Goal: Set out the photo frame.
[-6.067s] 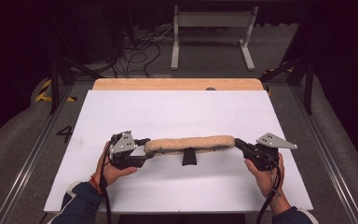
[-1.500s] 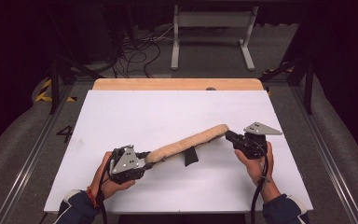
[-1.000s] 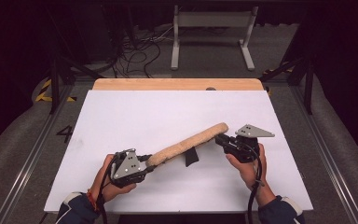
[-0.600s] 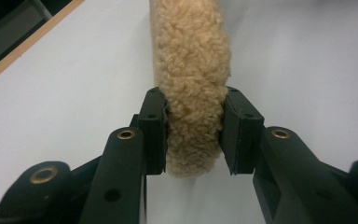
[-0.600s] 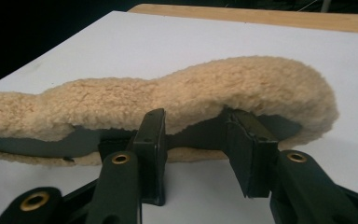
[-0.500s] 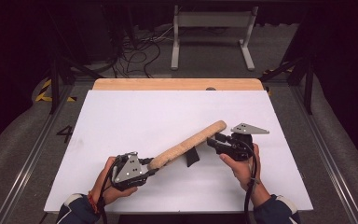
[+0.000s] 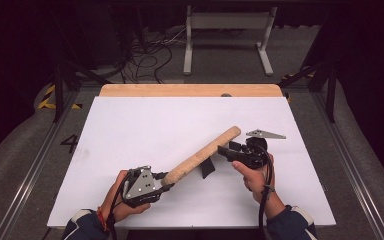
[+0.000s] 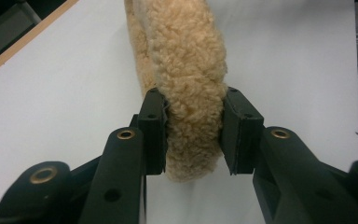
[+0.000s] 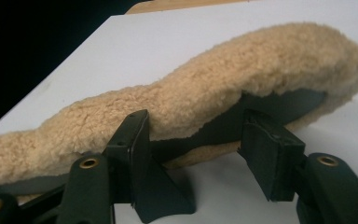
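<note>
High view: a fleecy tan pad (image 7: 202,152) slants across the white surface (image 7: 145,120), one end held.
The left claw (image 7: 166,186) is clenched on the pad's near end, both pads pressed into the fleece. The right claw (image 7: 223,150) sits just beside the pad's far half, above the black stand (image 7: 207,168); its jaws have just been opening and stand released.

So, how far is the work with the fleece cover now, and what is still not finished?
Done: the tan fleece cover lies long on the white table, its black strap poking out beneath. In hand: the left tool pinches one end of it. The right tool has just been opening; its pads stand apart, near the strap, without pressing. Left: probably a new right-side grip to wrap or straighten it.
</note>
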Demonstrator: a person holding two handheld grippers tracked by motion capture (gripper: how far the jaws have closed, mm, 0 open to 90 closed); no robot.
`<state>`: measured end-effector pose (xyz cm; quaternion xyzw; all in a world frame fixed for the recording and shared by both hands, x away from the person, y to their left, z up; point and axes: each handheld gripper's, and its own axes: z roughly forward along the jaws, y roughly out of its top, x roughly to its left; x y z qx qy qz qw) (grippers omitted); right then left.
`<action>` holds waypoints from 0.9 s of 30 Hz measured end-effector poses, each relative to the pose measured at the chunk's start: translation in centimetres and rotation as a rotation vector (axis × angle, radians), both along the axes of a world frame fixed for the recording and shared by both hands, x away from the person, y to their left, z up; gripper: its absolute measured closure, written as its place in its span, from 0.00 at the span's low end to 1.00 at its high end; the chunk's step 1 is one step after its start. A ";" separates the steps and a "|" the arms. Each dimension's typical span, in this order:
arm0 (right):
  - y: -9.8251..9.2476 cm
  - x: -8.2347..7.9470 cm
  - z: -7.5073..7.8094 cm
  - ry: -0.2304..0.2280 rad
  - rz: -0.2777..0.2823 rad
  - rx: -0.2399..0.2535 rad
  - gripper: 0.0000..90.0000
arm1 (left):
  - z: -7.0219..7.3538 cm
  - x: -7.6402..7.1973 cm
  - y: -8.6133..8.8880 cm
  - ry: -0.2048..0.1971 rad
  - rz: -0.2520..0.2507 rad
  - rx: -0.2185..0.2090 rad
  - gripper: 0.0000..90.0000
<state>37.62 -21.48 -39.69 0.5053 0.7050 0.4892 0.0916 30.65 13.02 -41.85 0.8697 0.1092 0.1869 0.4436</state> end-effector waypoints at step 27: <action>5.1 0.5 0.9 0.223 -0.019 0.060 0.13 | -0.4 -0.8 -2.1 0.054 -0.089 -0.042 0.71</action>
